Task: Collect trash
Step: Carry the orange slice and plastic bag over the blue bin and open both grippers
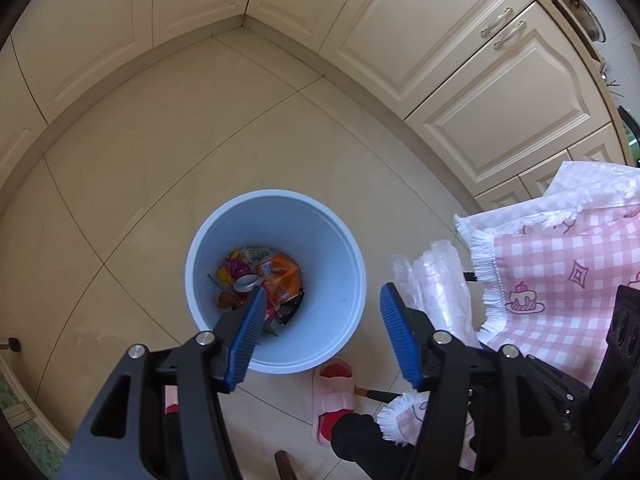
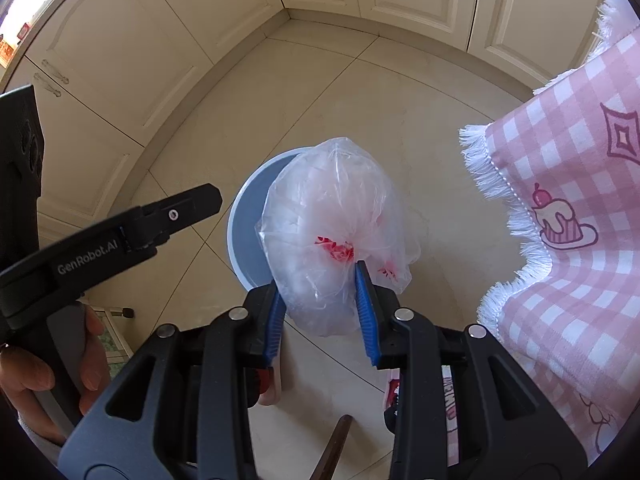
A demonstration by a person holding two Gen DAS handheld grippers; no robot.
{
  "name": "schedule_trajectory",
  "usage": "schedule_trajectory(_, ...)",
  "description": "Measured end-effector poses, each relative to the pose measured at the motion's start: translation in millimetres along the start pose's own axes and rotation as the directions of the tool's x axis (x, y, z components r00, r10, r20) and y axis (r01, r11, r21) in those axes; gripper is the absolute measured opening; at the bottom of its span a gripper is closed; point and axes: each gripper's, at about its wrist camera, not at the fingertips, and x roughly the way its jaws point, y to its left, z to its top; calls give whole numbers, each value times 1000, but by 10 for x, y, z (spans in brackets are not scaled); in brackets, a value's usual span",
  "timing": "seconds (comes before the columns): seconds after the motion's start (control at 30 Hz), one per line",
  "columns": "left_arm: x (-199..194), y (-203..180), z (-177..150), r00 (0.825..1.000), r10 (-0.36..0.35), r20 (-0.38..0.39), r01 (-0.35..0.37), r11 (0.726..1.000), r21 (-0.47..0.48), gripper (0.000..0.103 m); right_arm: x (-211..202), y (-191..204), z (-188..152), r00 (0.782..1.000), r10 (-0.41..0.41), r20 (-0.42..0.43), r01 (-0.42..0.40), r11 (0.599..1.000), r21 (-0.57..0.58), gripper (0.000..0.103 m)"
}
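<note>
Bag-fitting or bag-drop step of the trash collection, by the look of it; right tool (image 2: 320, 304) clamped partway shut on a crumpled translucent plastic bag with red print (image 2: 332, 232), bag bulging ahead of the blue pads, centre of the right wrist frame, hanging above and partly covering the round pale-blue plastic bin (image 2: 246, 216); left tool (image 1: 322, 332) standing wide, nothing between the pads, lower middle of the left wrist frame, over the same bin (image 1: 340, 248); bin on the beige tiled floor (image 1: 140, 168), mixed wrappers and scraps (image 1: 264, 280) at its bottom; bag seen again just right of the bin rim in the left wrist frame (image 1: 436, 280); pink checked fringed cloth (image 1: 560, 272) at right edge, hanging near the bag, not touching as far as visible; pink slipper (image 1: 334, 392) just below the bin.

Next move, judged: shift bag over bin mouth, centre it; then either release, or catch the bag edge with the free left tool to spread it over the rim; unclear which is intended; keep clear of the cloth fringe.
</note>
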Motion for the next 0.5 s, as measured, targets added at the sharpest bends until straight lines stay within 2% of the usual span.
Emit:
schedule_trajectory(0.2, -2, 77, 12, 999, 35, -1, -35, 999, -22, 59, 11, -2, 28, 1000, 13, -1, -13, 1000, -2, 33)
schedule_trajectory(0.33, -57, 155, 34, 999, 34, 5, -34, 999, -39, 59, 28, 32, 41, 1000, 18, -3, -18, 1000, -10, 33)
schedule_trajectory(0.5, -135, 292, 64, 999, 47, 18, -46, 996, -72, 60, 109, 191, 124, 999, 35, -2, -36, 999, -33, 35)
